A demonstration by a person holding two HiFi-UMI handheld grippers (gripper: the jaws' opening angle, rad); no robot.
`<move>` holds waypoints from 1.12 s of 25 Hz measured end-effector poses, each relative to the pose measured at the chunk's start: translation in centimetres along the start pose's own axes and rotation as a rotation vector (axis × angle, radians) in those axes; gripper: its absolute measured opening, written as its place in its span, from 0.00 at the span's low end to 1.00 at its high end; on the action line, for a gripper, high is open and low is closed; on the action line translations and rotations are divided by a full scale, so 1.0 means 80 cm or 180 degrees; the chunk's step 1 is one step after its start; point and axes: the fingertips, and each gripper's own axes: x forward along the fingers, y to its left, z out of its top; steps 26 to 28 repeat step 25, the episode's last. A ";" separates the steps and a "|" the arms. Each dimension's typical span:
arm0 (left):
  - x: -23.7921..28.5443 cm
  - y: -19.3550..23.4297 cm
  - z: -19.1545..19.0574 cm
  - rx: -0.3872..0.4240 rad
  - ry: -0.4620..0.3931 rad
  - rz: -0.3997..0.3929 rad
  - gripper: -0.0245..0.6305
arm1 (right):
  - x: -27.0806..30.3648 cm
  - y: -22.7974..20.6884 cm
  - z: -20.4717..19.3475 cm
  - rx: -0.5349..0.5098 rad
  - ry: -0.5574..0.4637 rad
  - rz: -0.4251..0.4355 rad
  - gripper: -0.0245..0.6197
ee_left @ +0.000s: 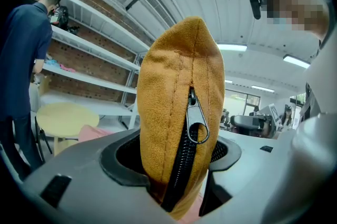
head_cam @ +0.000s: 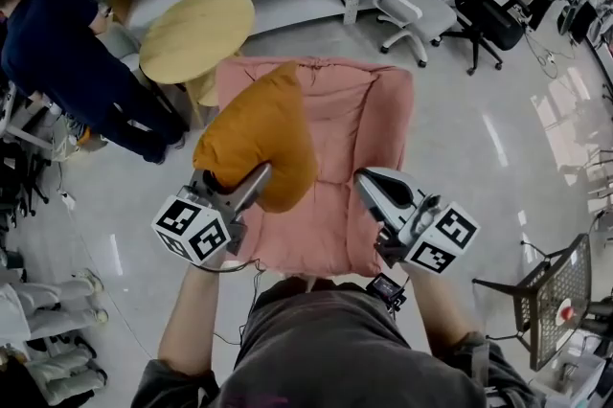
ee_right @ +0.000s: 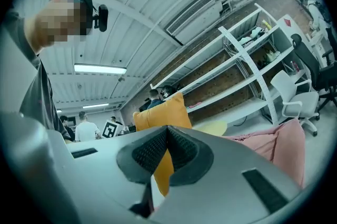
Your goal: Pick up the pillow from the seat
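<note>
**A:** How far along was the pick-up at that moment?

**B:** Most of it looked done. The left gripper (head_cam: 230,181) had the orange pillow (head_cam: 259,133) by its zipper edge. In the left gripper view the jaws were pinching the fabric from both sides, with the zipper pull (ee_left: 196,120) hanging just above them.

**A:** So the pillow wasn't lying on the seat?

**B:** It didn't seem to be. From the head view it stood up over the left half of the pink seat (head_cam: 354,128), bulging away from the jaws. In the right gripper view it showed with shelving and floor behind it, not cushion. I judged it clear of the seat, though no view showed the gap under its lowest corner plainly.

**A:** And the other hand?

**B:** The right gripper (head_cam: 369,181) was over the right side of the seat, apart from the pillow. Its jaws were pressed together with nothing between them. The orange behind them in its own view was only the pillow farther off.

**A:** What was left, then?

**B:** Little, by my reckoning: carry the pillow well away from the seat and keep the grip. The hold was on one edge only, so the bulk could swing or sag. A person in dark blue (head_cam: 67,71) stood off to the left, well apart from the seat.
</note>
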 end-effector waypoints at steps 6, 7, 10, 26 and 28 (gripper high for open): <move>-0.005 -0.002 -0.005 -0.0015 0.0003 0.0054 0.49 | -0.002 0.005 0.001 -0.0016 0.0002 0.0044 0.06; -0.004 -0.003 -0.005 -0.0012 0.0004 0.0054 0.49 | -0.002 0.005 0.001 -0.0019 0.0005 0.0051 0.06; -0.004 -0.005 -0.005 0.0003 0.0008 0.0048 0.49 | -0.001 0.006 0.002 -0.0028 0.0018 0.0070 0.06; -0.004 -0.002 -0.015 -0.0054 0.0027 0.0088 0.49 | 0.003 0.008 0.000 -0.0034 0.0061 0.0126 0.06; -0.004 -0.002 -0.015 -0.0054 0.0027 0.0088 0.49 | 0.003 0.008 0.000 -0.0034 0.0061 0.0126 0.06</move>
